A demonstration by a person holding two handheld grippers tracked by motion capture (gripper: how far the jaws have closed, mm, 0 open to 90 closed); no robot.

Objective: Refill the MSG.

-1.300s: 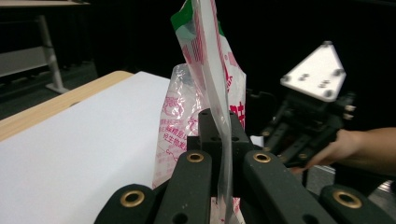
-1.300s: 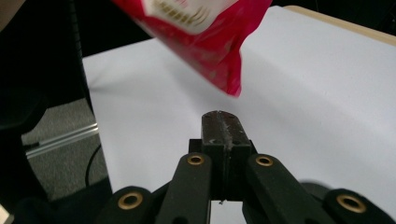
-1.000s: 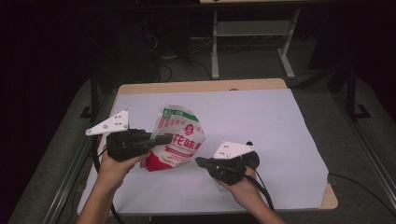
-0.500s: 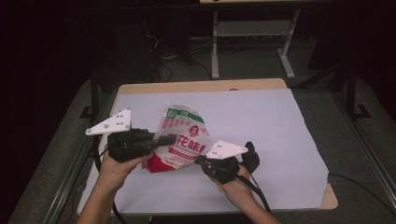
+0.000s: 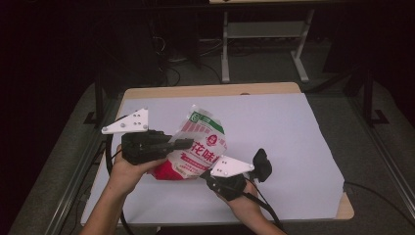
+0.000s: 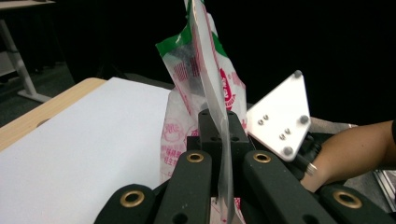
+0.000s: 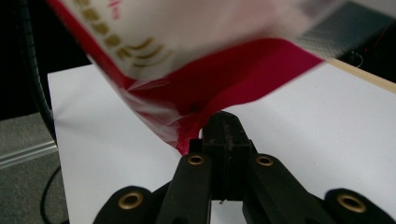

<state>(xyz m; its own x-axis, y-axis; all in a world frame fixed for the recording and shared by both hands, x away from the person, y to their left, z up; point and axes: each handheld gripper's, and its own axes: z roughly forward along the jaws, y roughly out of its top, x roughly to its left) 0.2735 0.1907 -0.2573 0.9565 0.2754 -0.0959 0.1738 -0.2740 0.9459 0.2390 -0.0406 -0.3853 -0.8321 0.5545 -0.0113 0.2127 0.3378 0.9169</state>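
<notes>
High view: a person at the near edge of the table (image 5: 293, 89), which carried a white sheet (image 5: 288, 147) over most of its wooden top. Both forearms came in from the bottom, a two-jaw gripper in each hand. A snack bag (image 5: 198, 147), white with a green top band and a red bottom, was held between them, off the sheet and tilted, over the near-left part of the table.

Left gripper (image 5: 183, 143): at the bag's left edge, about mid-height, jaws pointing right. Grey three-cornered plate on top, cable looping down beside the left forearm.

Right gripper (image 5: 208, 172): under the bag's lower right corner, just beside the red band.

Left gripper view: jaws pressed together on a thin edge of the snack bag (image 6: 205, 79), the film standing upright between the pads and rising out of the frame's top. The other gripper's grey plate and a forearm lay beyond to the right.

Right gripper view: jaws closed, pinching the red bottom corner of the snack bag (image 7: 219, 88); the bag hung above them, blurred, with the white sheet (image 7: 116, 154) below. A table edge in wood showed at upper right.
</notes>
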